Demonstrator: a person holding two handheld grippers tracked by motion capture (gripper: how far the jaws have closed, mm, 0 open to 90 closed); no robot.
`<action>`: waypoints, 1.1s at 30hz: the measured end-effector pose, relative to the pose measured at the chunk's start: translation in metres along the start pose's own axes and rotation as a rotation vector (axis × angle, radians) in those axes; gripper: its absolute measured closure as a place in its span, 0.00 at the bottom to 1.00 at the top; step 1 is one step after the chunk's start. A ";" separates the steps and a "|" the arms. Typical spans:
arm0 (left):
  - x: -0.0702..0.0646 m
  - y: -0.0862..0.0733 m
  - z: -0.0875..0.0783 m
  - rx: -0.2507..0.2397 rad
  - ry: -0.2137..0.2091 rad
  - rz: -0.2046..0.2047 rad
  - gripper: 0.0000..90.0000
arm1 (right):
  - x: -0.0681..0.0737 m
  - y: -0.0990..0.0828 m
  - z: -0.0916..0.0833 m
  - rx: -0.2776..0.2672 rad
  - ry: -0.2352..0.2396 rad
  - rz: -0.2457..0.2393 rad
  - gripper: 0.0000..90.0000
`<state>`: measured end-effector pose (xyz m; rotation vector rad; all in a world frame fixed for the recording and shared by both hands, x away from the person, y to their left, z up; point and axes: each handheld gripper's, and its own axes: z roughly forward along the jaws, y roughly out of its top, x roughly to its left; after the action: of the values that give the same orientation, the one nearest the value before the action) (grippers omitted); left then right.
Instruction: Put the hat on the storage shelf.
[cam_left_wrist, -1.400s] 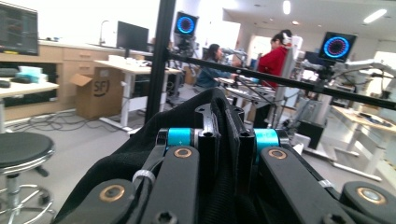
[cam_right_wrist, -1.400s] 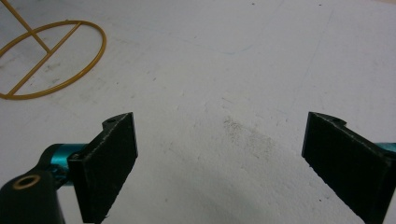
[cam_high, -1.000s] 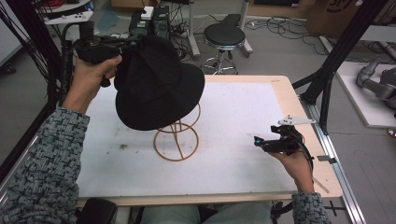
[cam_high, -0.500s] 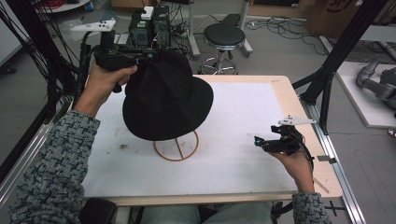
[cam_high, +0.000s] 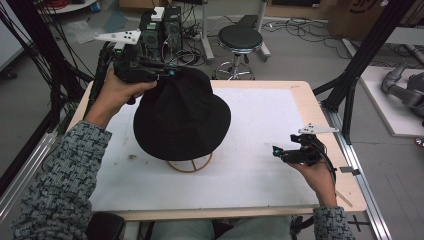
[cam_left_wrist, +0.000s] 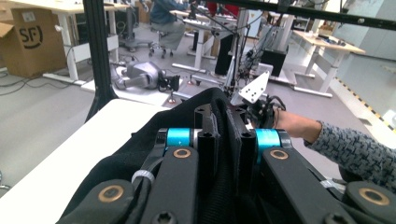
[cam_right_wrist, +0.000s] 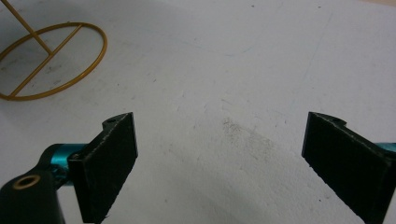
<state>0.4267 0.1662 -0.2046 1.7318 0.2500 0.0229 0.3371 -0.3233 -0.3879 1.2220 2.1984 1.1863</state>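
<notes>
Nearest to the person, the two patterned sleeves (cam_high: 55, 195) are coming in from the lower edge of the high view. The right hand (cam_high: 316, 176) is resting on the white counter (cam_high: 260, 165) near its right edge and is holding the right claw (cam_high: 276, 151) low over the surface. In the right gripper view its two black jaws are standing wide apart, with nothing between them, only the bare, slightly stained counter under them.

A little farther, near the middle of the counter, the gold wire hat stand (cam_high: 189, 165) is standing; its round base ring (cam_right_wrist: 49, 60) is lying flat on the white surface, well apart from the right claw. The black bucket hat (cam_high: 181, 117) is sitting over the top of this stand and is hiding the upper part of it. I cannot tell if the hat is already resting fully on the stand.

Farther still, at the back left side of the hat, the left hand (cam_high: 116, 92) is holding the left claw (cam_high: 172, 73). Its jaws are pressing together on the black fabric of the hat (cam_left_wrist: 140, 158), as the left gripper view is showing.

Behind the counter, a round black stool (cam_high: 240, 37) is standing on the grey floor.
</notes>
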 end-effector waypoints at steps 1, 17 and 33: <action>0.000 0.000 0.001 0.006 0.001 0.001 0.93 | 0.000 0.000 0.000 0.004 0.000 -0.001 0.11; 0.005 -0.015 0.005 0.062 -0.005 -0.011 0.90 | 0.000 0.000 -0.001 0.000 0.000 0.005 0.11; 0.003 -0.023 0.010 0.099 0.015 0.007 0.82 | 0.000 0.001 -0.001 -0.001 0.003 0.001 0.11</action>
<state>0.4278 0.1604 -0.2294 1.8313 0.2600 0.0288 0.3369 -0.3241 -0.3869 1.2219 2.1995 1.1904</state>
